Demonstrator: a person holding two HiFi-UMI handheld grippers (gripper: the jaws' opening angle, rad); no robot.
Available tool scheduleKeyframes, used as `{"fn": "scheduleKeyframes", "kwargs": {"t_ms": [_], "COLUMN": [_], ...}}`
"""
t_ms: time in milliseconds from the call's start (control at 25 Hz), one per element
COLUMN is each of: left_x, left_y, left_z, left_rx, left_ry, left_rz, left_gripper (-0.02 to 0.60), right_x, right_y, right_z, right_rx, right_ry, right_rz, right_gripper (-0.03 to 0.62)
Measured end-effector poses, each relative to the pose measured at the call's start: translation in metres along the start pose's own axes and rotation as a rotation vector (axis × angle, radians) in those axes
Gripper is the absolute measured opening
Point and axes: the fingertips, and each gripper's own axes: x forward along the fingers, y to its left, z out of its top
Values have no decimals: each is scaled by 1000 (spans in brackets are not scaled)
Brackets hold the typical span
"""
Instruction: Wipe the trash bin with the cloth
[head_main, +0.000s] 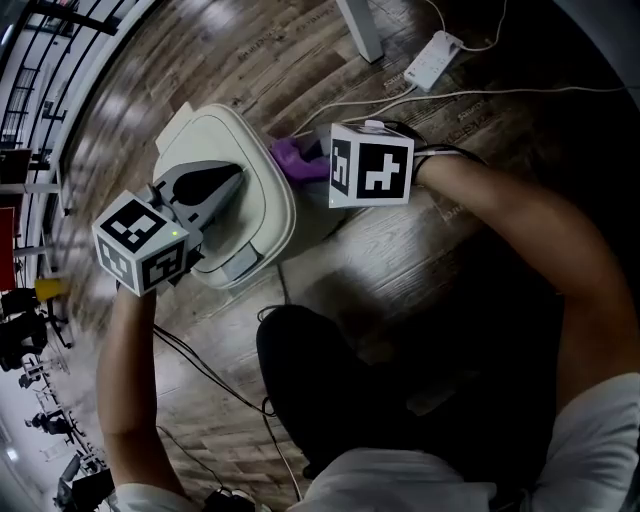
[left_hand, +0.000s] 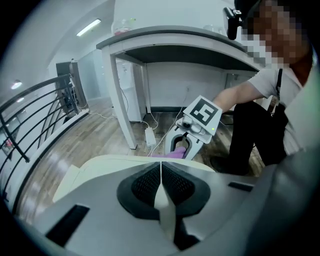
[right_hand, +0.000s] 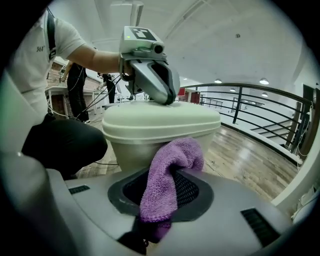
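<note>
A cream lidded trash bin (head_main: 262, 205) stands on the wood floor. My left gripper (head_main: 228, 180) is shut and empty, its tips resting on top of the lid (left_hand: 95, 167). The right gripper view shows that left gripper (right_hand: 167, 97) pressing down on the bin (right_hand: 160, 125). My right gripper (head_main: 318, 165) is shut on a purple cloth (head_main: 290, 157), which bunches against the bin's side just under the lid rim. In the right gripper view the cloth (right_hand: 167, 175) hangs between the jaws and touches the bin wall. In the left gripper view the right gripper (left_hand: 184, 147) sits beyond the lid's far edge.
A white power strip (head_main: 432, 58) and cables lie on the floor beyond the bin, next to a table leg (head_main: 360, 30). A black railing (head_main: 40, 60) runs along the left. The person's dark trouser knee (head_main: 330, 380) is close in front of the bin.
</note>
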Motion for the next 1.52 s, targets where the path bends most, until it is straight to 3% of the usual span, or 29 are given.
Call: {"fn": "scheduleKeyframes", "kwargs": {"t_ms": [280, 400, 560, 720, 840, 1000, 1120, 1200, 1360, 1520], "left_x": [0, 0, 0, -1, -1, 0, -1, -1, 0, 1], "left_y": [0, 0, 0, 0, 0, -1, -1, -1, -1, -1], "left_z": [1, 1, 2, 2, 3, 3, 6, 6, 5, 3], "left_rx": [-2, 7, 4, 1, 7, -4, -12, -6, -3, -19], "left_ry": [1, -4, -8, -10, -14, -13, -13, -19, -25, -23], "left_rz": [4, 10, 5, 0, 9, 0, -5, -1, -2, -11], "left_gripper": [11, 11, 11, 11, 11, 11, 11, 11, 11, 11], "right_x": [-8, -13, -23, -26, -22, -8, 11, 22, 47, 79], "right_y": [37, 66, 111, 106, 71, -4, -66, -96, -131, -146], "right_z": [-6, -14, -32, -67, -96, -133, -126, -116, -89, -64], "right_rx": [-71, -118, -194, -166, -135, -96, -60, -9, 34, 46], "right_ry": [14, 43, 127, 259, 346, 446, 372, 313, 229, 175], "right_rz": [84, 200, 428, 484, 419, 191, -27, -121, -207, -218], "right_gripper": [98, 98, 98, 98, 98, 98, 98, 98, 98, 98]}}
